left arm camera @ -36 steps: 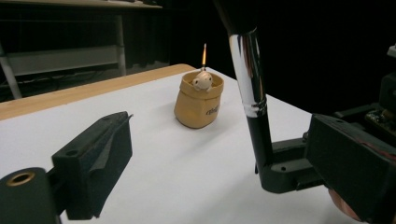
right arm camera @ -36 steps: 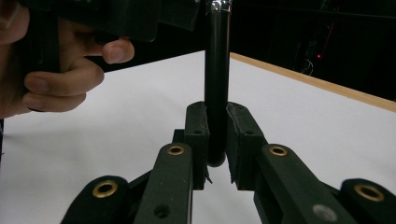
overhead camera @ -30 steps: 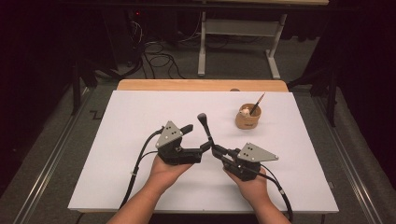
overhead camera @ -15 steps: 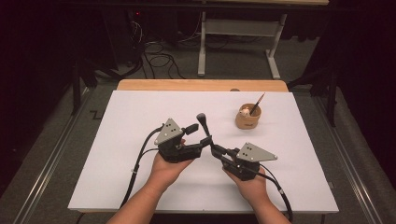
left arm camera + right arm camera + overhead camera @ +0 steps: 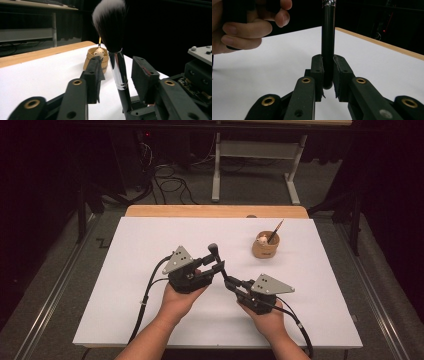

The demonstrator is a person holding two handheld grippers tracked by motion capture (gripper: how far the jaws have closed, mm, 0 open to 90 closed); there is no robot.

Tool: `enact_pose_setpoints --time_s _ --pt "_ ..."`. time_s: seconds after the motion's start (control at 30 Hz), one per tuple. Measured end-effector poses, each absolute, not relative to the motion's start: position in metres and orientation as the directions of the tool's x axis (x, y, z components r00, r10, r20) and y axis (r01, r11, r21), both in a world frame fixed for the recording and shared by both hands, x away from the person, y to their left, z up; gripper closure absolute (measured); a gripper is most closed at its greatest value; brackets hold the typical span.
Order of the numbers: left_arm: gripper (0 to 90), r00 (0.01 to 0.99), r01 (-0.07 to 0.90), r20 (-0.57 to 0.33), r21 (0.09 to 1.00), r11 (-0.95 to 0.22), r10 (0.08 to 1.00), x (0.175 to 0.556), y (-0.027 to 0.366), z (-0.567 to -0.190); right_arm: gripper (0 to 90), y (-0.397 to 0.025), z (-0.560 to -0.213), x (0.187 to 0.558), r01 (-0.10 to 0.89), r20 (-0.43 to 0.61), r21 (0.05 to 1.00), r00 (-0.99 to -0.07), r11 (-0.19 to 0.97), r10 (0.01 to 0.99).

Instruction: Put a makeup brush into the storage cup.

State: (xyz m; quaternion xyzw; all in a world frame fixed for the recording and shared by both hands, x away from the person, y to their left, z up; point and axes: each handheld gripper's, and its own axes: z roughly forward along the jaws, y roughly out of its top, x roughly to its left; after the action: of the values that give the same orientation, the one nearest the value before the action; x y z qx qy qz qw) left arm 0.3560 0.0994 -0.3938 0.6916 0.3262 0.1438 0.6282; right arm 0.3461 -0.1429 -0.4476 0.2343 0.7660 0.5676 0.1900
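Observation:
A black makeup brush (image 5: 214, 254) stands upright over the white table, bristles up. My right gripper (image 5: 230, 281) is shut on the bottom end of its handle (image 5: 328, 37), with both jaws pressed on it (image 5: 328, 72). My left gripper (image 5: 218, 266) is open, and its jaws stand apart on either side of the brush's silver ferrule (image 5: 119, 75) without touching it. The dark, white-tipped bristles (image 5: 110, 22) rise above those jaws. Behind the brush sits a small wooden cup (image 5: 98, 57).
The wooden cup (image 5: 265, 247) stands at the back right of the white sheet (image 5: 125, 250), with a thin stick (image 5: 276, 230) and a small pale piece in it. A wooden table edge (image 5: 215, 211) runs along the far side. The person's left hand (image 5: 244, 25) is close by.
My left gripper has shifted slightly forward and right, and its open jaws now stand around the brush. The right gripper and the brush have stayed in place.

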Motion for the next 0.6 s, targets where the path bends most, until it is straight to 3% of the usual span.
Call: enact_pose_setpoints --time_s 0.6 --pt "73.5 0.754 0.270 -0.219 0.963 0.012 0.619 0.3559 0.0990 -0.3938 81.2 -0.1409 -0.4486 0.3452 0.138 -0.031 0.958 -0.822 0.251 0.569"
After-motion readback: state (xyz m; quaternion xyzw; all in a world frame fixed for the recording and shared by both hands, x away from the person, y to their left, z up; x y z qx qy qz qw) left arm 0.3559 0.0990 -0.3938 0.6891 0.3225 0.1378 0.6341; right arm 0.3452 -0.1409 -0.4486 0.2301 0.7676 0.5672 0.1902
